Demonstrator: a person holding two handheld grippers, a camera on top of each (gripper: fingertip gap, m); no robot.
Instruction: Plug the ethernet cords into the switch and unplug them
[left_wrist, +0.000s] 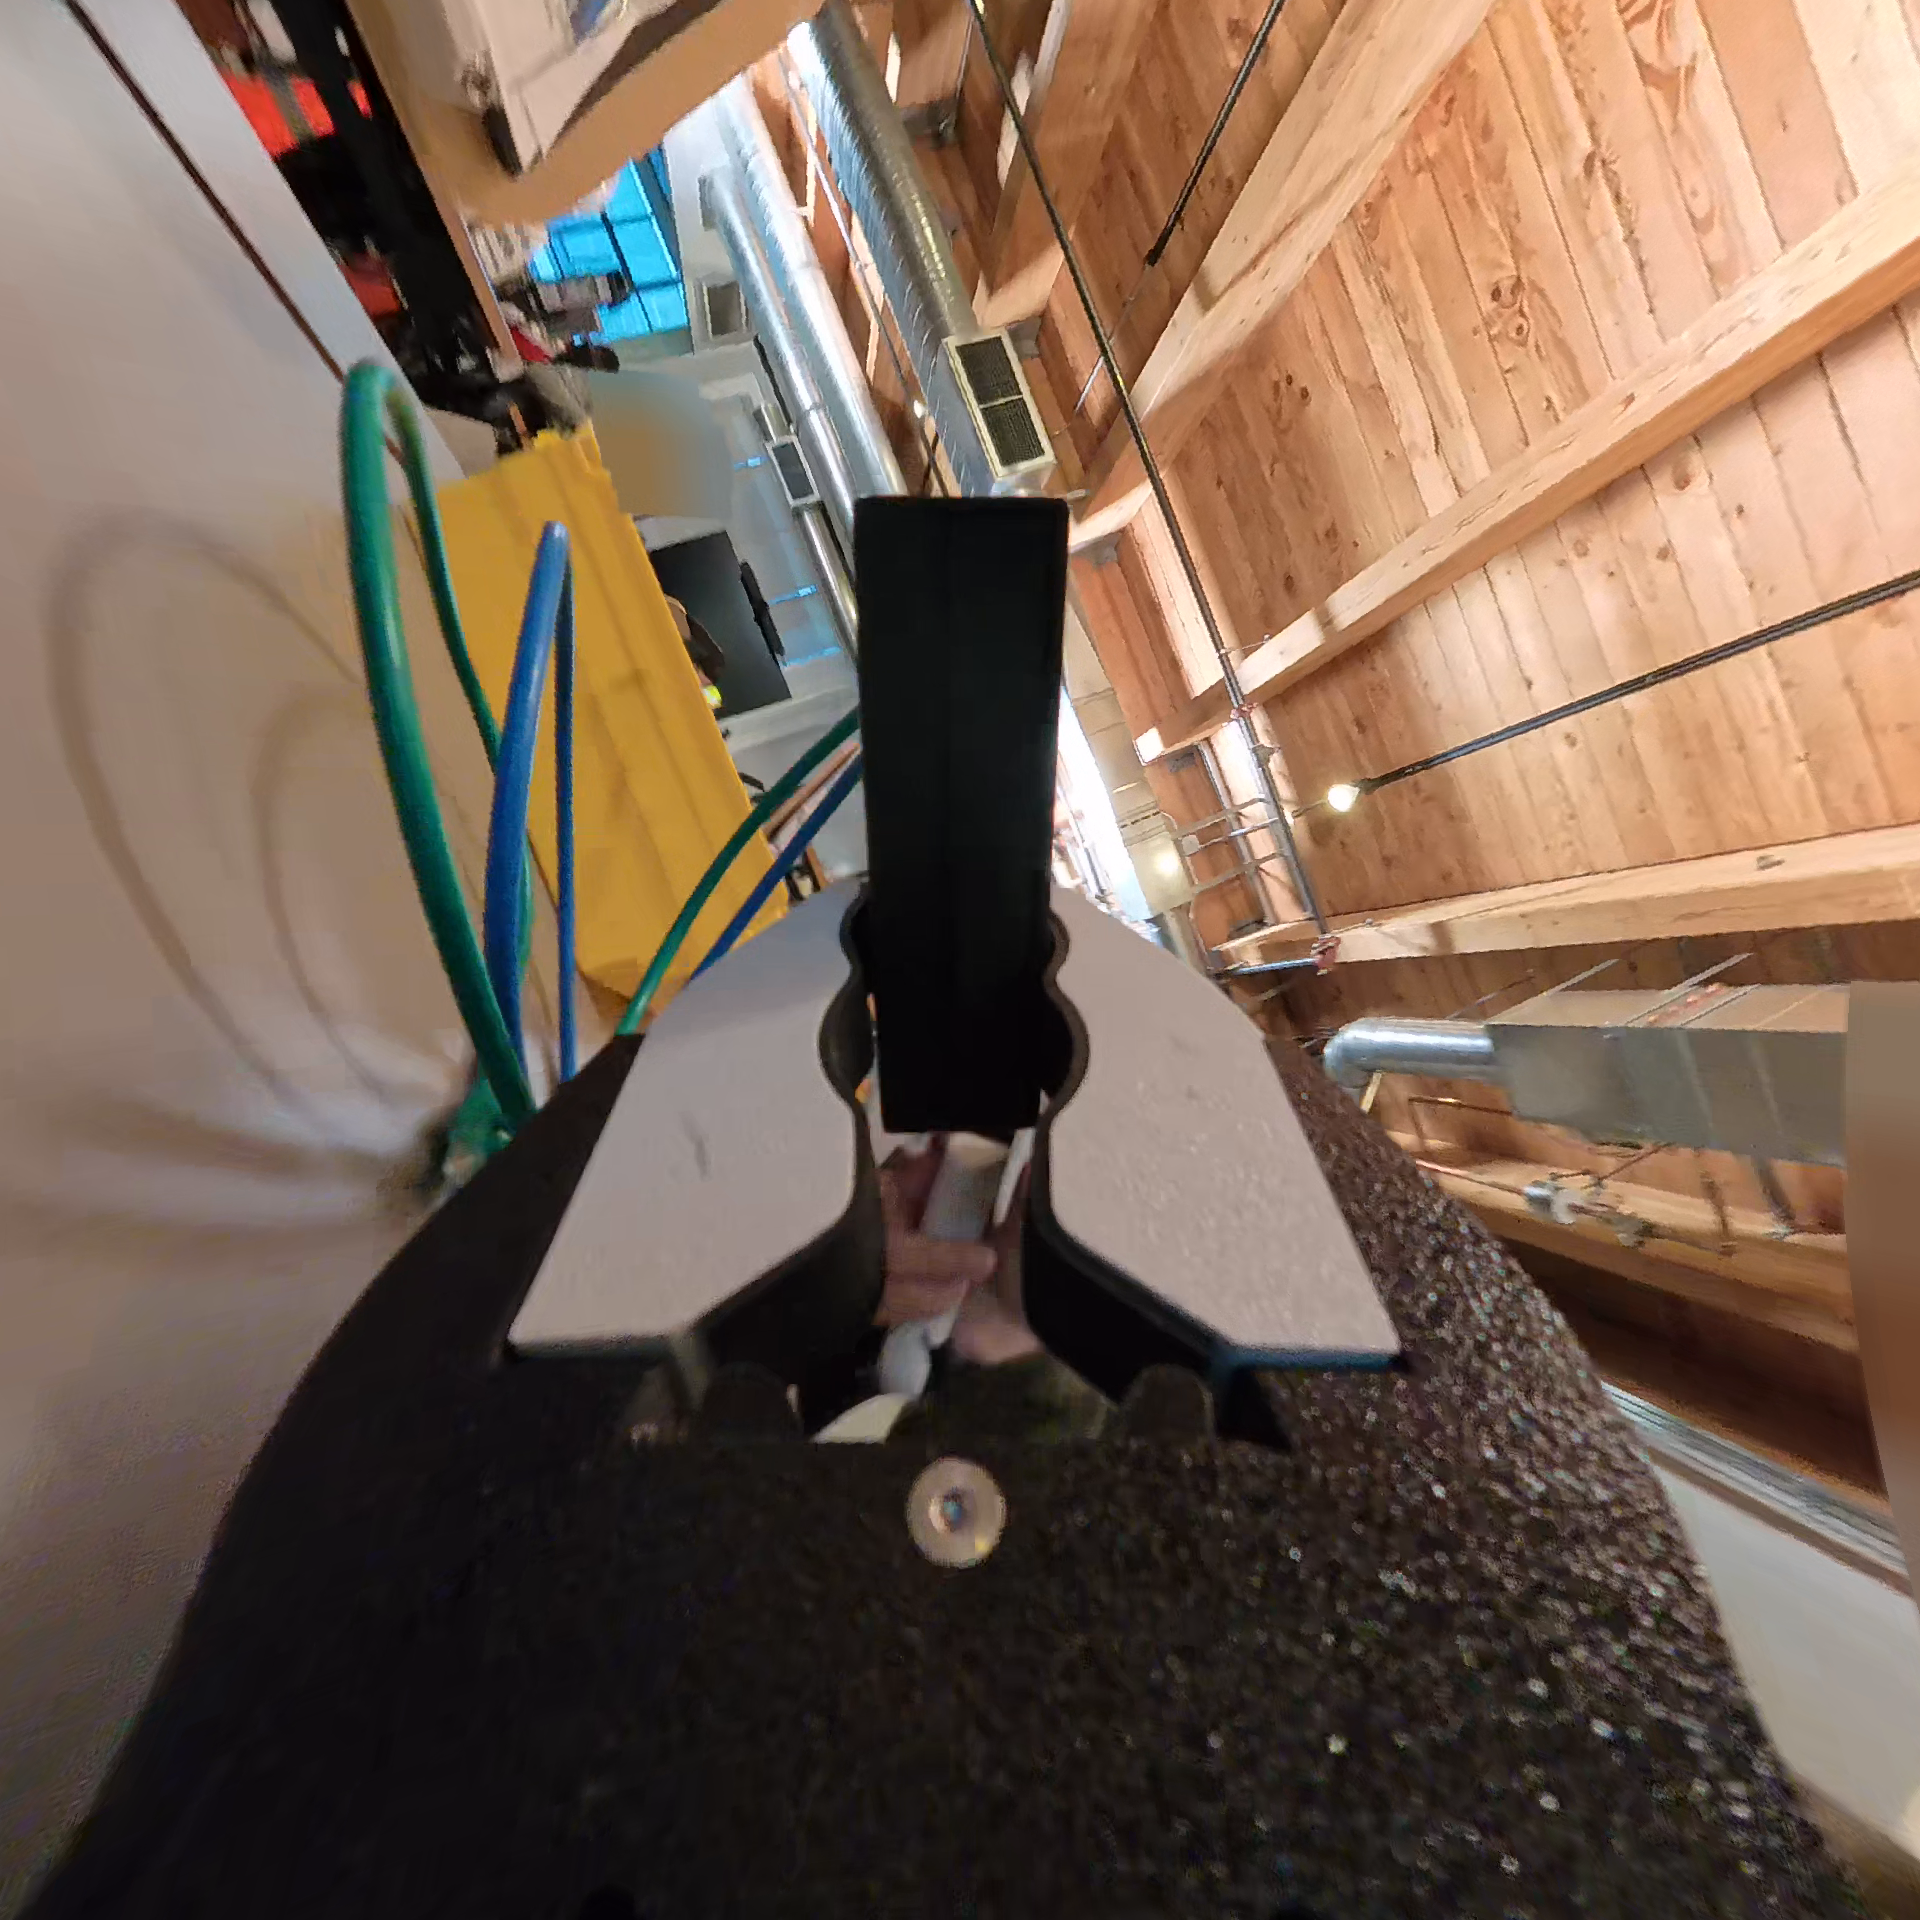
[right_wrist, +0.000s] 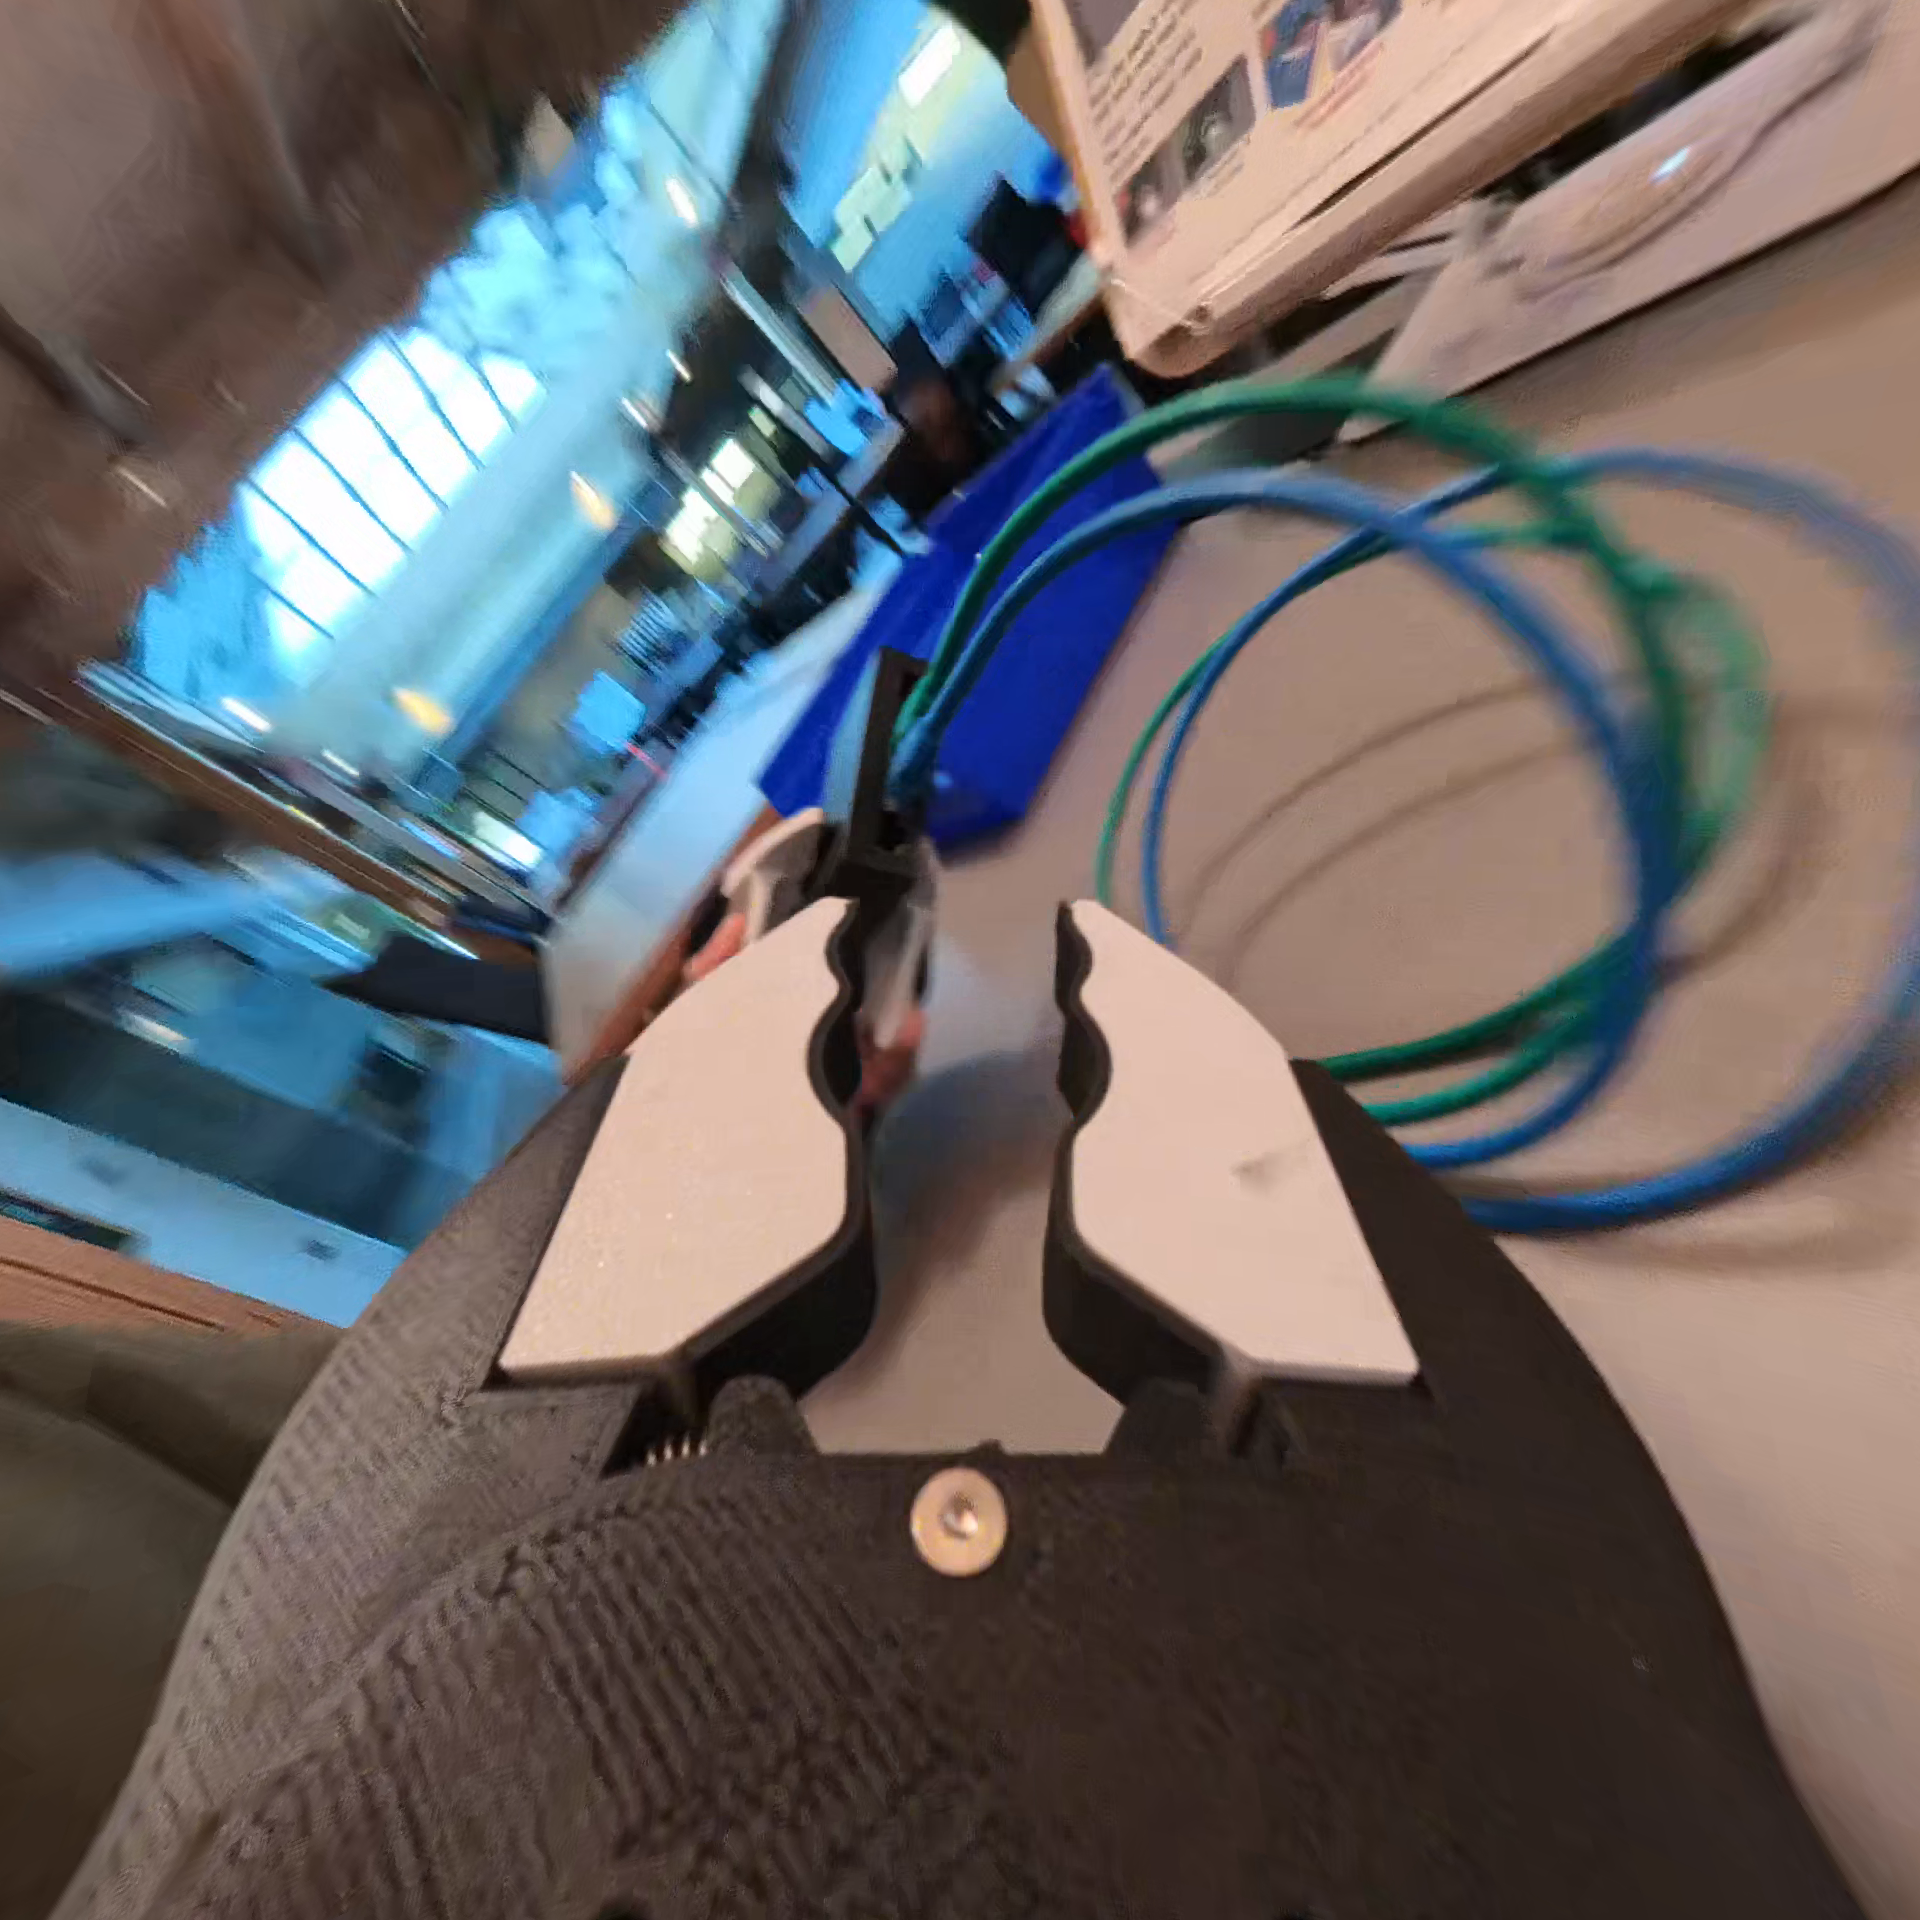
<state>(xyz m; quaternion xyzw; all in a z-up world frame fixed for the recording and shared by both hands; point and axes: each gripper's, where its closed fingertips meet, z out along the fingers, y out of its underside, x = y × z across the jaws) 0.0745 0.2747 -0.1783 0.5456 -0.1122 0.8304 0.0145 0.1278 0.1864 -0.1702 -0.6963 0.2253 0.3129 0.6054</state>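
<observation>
In my left claw (left_wrist: 958, 935), the black switch (left_wrist: 961, 790) is pinched, green cord (left_wrist: 390, 727) and blue cord (left_wrist: 520, 769) plugged in. My right claw (right_wrist: 956, 925) is spread over the bench (right_wrist: 1558, 1351).

we see the switch (left_wrist: 958, 810) between the left gripper (left_wrist: 958, 935) fingers, cords (right_wrist: 1455, 831) looped on the table (right_wrist: 1662, 1455) beside it.
</observation>
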